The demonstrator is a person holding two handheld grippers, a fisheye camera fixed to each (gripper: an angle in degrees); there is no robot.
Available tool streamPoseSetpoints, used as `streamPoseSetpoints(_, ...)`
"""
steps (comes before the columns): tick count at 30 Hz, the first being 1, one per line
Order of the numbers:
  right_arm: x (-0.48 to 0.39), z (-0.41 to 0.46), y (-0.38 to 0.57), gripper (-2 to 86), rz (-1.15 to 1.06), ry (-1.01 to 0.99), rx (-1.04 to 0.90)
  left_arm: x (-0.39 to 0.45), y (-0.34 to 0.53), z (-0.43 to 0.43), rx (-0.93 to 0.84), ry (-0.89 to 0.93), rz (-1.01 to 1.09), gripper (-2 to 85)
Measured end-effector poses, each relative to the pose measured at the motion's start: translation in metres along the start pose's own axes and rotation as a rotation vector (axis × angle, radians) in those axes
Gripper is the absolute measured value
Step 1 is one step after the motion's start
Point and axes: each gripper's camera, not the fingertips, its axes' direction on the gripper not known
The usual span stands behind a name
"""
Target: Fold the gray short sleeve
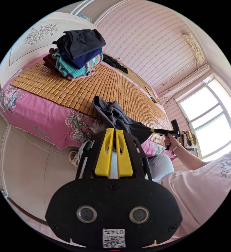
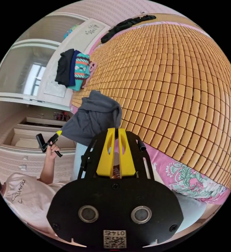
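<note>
holding the gray short sleeve [image 1: 115, 116] off the mat [image 1: 99, 86], bunched just past both tips. left gripper [image 1: 114, 130] and right gripper [image 2: 114, 130] each clamped on an edge. no fold visible yet; spreading and folding are all left, by my judgement.

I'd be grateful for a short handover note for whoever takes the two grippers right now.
Left gripper: shut on the gray short sleeve.
Right gripper: shut on the same shirt.
The shirt hangs bunched between them at the edge of the bamboo mat, partly resting on it.
Done: shirt picked up. The stack of folded clothes sits further along the bed.
Left: spread it flat, fold it.
</note>
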Motion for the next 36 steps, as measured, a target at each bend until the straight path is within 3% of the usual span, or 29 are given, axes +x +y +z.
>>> streamPoseSetpoints(2, 0.008, -0.057, 0.027, 1.2, -0.023, -0.192, 0.154, 0.013, -0.005, -0.034, 0.108, 0.068, 0.022, -1.0)
streamPoseSetpoints(4, 0.004, -0.103, 0.048, 1.1, -0.064, -0.241, 0.257, 0.029, -0.016, -0.063, 0.189, 0.106, 0.086, -1.0)
streamPoseSetpoints(11, -0.070, -0.276, 0.164, 1.0, -0.449, -0.257, 0.637, 0.128, -0.052, -0.196, 0.456, 0.236, 0.491, -1.0)
streamPoseSetpoints(14, -0.090, -0.318, 0.218, 0.9, -0.558, -0.206, 0.744, 0.154, -0.043, -0.236, 0.572, 0.328, 0.564, -1.0)
streamPoseSetpoints(19, -0.099, -0.341, 0.275, 0.9, -0.593, -0.056, 0.754, 0.184, -0.027, -0.246, 0.535, 0.271, 0.588, -1.0)
streamPoseSetpoints(22, -0.094, -0.347, 0.302, 0.9, -0.561, -0.066, 0.764, 0.194, -0.018, -0.252, 0.535, 0.317, 0.575, -1.0)
streamPoseSetpoints(25, -0.102, -0.359, 0.340, 0.9, -0.676, -0.116, 0.781, 0.210, 0.004, -0.286, 0.612, 0.303, 0.670, -1.0)
streamPoseSetpoints(28, -0.103, -0.360, 0.383, 0.9, -0.736, 0.033, 0.822, 0.213, 0.025, -0.306, 0.631, 0.204, 0.732, -1.0)
streamPoseSetpoints(32, -0.070, -0.339, 0.414, 0.9, -0.734, -0.095, 0.783, 0.198, 0.045, -0.303, 0.573, 0.393, 0.650, -1.0)
streamPoseSetpoints(36, -0.087, -0.334, 0.459, 0.9, -0.893, 0.122, 0.846, 0.226, 0.074, -0.328, 0.599, 0.250, 0.715, -1.0)
